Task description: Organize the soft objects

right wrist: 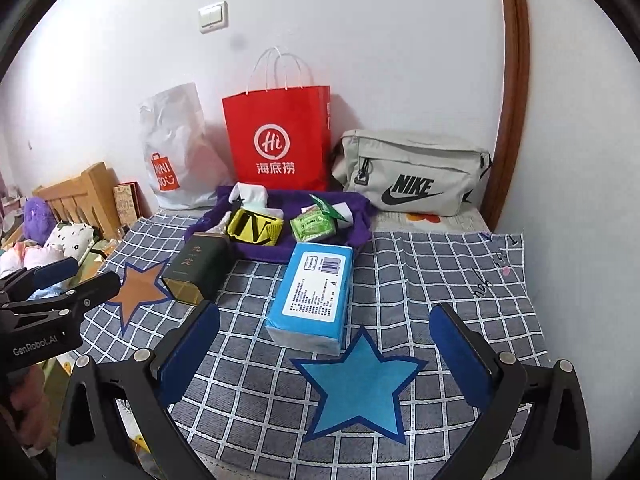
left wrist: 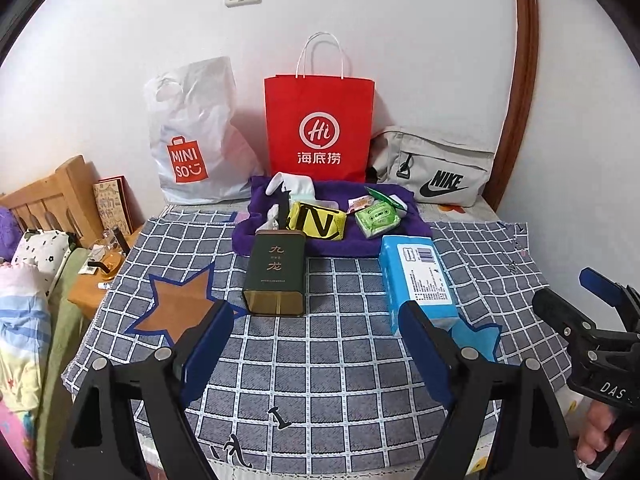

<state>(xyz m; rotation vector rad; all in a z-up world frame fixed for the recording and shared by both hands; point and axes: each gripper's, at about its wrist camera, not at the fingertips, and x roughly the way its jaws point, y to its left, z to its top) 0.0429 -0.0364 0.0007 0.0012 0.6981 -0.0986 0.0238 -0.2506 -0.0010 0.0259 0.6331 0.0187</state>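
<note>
Your left gripper [left wrist: 316, 344] and right gripper [right wrist: 326, 344] both stand with jaws apart, gripping nothing. The blue tissue pack [right wrist: 314, 292] lies on the checked cloth [right wrist: 440, 276] just ahead of your right jaws, toward their left finger.

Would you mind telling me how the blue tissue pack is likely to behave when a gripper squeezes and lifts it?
The blue tissue pack looks like soft plastic-wrapped paper, so it would probably dent under the pads. It is likely light for its bulk. Lying flat on the checked cloth, it should slide, not roll.
</note>
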